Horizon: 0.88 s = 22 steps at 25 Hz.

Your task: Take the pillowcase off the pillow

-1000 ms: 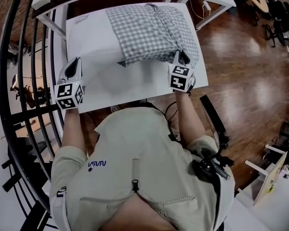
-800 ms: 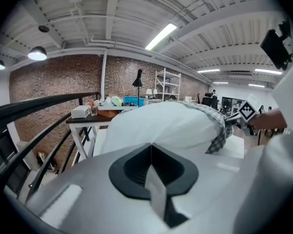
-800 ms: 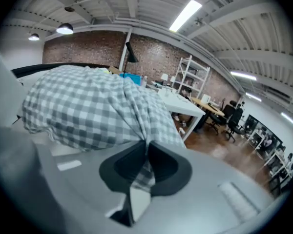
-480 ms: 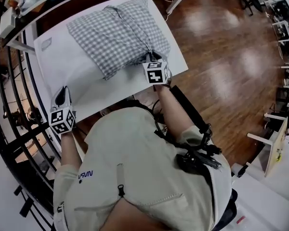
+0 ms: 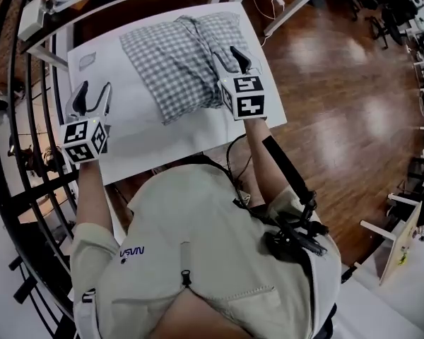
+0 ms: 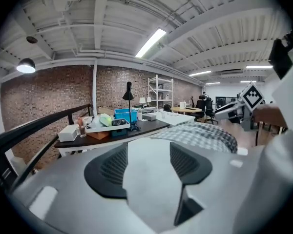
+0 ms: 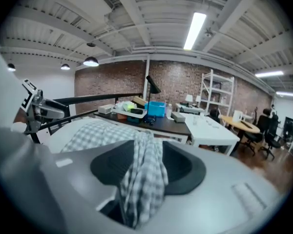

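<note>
Pillowcase (image 5: pixel 180 58) on the bench (image 5: pixel 148 143) has its near right corner lying loose between the right gripper (image 5: pixel 233 61) jaws, just opened; the left gripper (image 5: pixel 93 94), its jaws also just opened and empty, is well apart to the left.

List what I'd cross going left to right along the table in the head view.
Black railing → left tool, jaws just opening, nothing between them → checked pillow → right tool, jaws just opening, pillowcase fabric hanging between them → wooden floor.
</note>
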Motion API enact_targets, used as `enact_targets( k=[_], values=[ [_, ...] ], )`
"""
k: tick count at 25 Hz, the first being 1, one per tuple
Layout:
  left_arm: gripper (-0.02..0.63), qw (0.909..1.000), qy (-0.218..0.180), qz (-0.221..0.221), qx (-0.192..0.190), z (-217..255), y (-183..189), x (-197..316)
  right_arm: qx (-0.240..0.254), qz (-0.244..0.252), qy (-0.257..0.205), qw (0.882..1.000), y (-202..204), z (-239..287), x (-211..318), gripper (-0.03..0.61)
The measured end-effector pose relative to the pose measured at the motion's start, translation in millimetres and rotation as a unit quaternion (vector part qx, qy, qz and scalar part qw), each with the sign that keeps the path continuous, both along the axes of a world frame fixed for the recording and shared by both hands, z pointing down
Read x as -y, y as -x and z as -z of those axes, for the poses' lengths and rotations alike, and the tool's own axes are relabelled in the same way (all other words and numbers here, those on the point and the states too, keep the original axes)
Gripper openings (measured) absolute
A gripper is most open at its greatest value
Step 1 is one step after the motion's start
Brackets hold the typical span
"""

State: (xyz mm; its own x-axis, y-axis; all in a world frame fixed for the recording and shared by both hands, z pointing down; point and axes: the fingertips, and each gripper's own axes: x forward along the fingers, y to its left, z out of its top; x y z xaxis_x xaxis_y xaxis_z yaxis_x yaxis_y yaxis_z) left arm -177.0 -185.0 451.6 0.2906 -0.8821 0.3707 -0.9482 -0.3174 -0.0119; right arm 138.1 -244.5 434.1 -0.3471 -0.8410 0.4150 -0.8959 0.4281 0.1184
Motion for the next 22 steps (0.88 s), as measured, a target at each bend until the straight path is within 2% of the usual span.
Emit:
enact_targets(
  k=[3,8,12,15,17,19,22],
  values=[
    [0.28,0.9996,0.025,-0.002,-0.01,-3.2,-7.6,45.4,-0.006,0.021,0.013,1.0,23.2,5.8,53.4,0.184],
    [0.299,0.9965,0.083,-0.001,0.0,-25.1,-10.4,94.6,-0.018,0.037,0.082,0.996,52.6,-9.3,121.5,0.201],
    [0.308,0.9916,0.129,0.001,0.006,-49.0,-15.2,104.5,-0.059,0.048,0.142,0.987,65.1,-40.4,143.9,0.224],
    [0.305,0.9889,0.148,-0.013,0.003,-65.0,-22.2,106.1,-0.077,0.046,0.182,0.979,65.9,-67.5,144.6,0.235],
    [0.264,0.9871,0.157,-0.032,0.002,-71.0,-28.7,102.8,-0.081,0.042,0.196,0.976,64.7,-81.3,140.2,0.233],
    [0.212,0.9855,0.162,-0.052,0.005,-75.9,-34.4,98.3,-0.078,0.04,0.196,0.977,64.4,-89.0,137.5,0.202],
    [0.099,0.9861,0.15,-0.068,0.021,-77.7,-39.4,87.7,-0.065,0.039,0.187,0.979,67.2,-95.1,131.9,0.117]
  ],
)
